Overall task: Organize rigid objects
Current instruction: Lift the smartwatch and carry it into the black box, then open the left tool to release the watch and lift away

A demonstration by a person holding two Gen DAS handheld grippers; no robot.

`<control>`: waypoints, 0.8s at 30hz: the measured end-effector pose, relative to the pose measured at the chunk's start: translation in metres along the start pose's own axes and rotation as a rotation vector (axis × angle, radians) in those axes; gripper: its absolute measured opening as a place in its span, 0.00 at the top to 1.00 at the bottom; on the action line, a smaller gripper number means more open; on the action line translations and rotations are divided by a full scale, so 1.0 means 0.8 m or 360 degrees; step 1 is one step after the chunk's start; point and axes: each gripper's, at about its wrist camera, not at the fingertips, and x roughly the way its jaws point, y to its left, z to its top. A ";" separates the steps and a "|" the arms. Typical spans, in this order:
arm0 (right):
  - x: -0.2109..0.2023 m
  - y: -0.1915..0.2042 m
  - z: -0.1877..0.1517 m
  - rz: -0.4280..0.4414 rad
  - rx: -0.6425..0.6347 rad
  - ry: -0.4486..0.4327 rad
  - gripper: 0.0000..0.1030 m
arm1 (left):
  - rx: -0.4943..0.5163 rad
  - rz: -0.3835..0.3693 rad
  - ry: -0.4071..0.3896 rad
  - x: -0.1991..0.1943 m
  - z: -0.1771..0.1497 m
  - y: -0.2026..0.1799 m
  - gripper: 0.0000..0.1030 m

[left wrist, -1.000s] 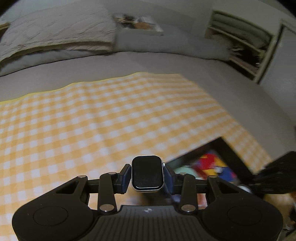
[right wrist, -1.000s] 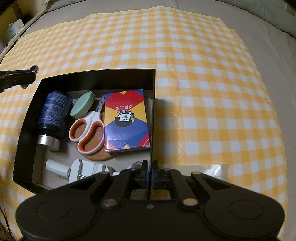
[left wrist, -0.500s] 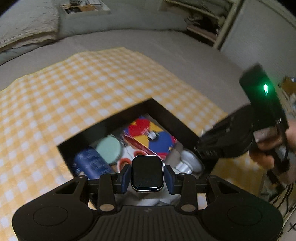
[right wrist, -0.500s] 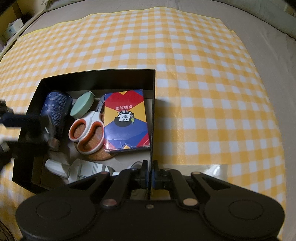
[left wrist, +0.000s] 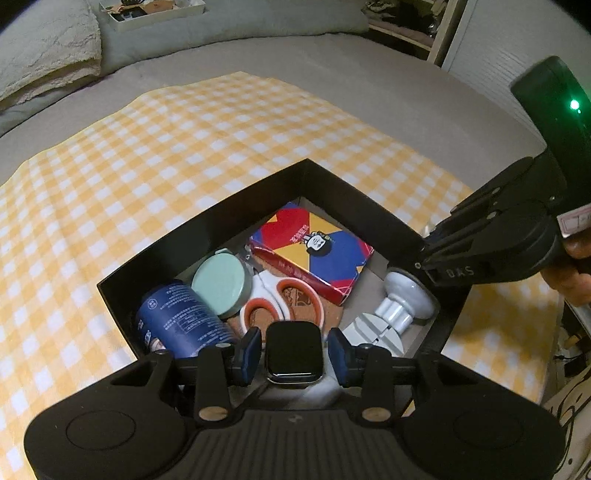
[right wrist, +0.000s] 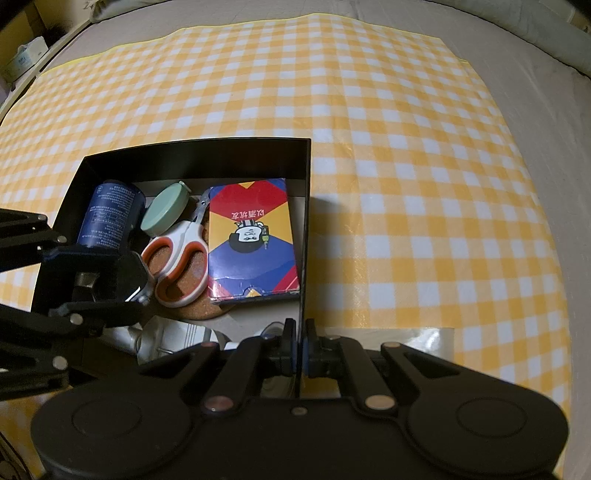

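A black-faced smartwatch (left wrist: 294,352) sits between the blue pads of my left gripper (left wrist: 294,347), just over the near corner of the black box (left wrist: 332,192). The jaws are opening, and a thin gap shows on each side of the watch. Inside the box lie a colourful card pack (left wrist: 314,251), orange-handled scissors (left wrist: 280,302), a green round tin (left wrist: 219,282), a dark blue bottle (left wrist: 181,321) and a white stand (left wrist: 395,306). My right gripper (right wrist: 301,347) is shut on the box's right wall (right wrist: 306,229). In that view the left gripper (right wrist: 110,280) hangs over the box's left side.
The box stands on a yellow checked cloth (right wrist: 406,166) spread over a grey bed (left wrist: 369,85). Pillows (left wrist: 48,48) and a white tray (left wrist: 151,11) lie at the far end, with shelves (left wrist: 413,26) at the right. A person's hand (left wrist: 576,273) holds the right gripper.
My left gripper swung from over the cloth to above the box and came down into it. Its pads have spread off the watch. The right gripper has stayed clamped on the wall.
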 end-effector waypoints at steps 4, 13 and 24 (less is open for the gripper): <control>0.002 0.001 0.000 0.0002 0.0002 0.0000 0.96 | -0.0009 -0.0046 -0.0015 -0.004 0.000 -0.001 0.35; 0.002 0.002 -0.001 -0.0003 0.0001 -0.0005 0.96 | 0.0013 -0.0029 -0.0053 -0.017 -0.001 -0.012 0.05; 0.001 0.002 -0.002 -0.0010 0.0001 -0.0017 0.96 | -0.0042 0.0003 -0.0081 -0.031 -0.001 -0.008 0.00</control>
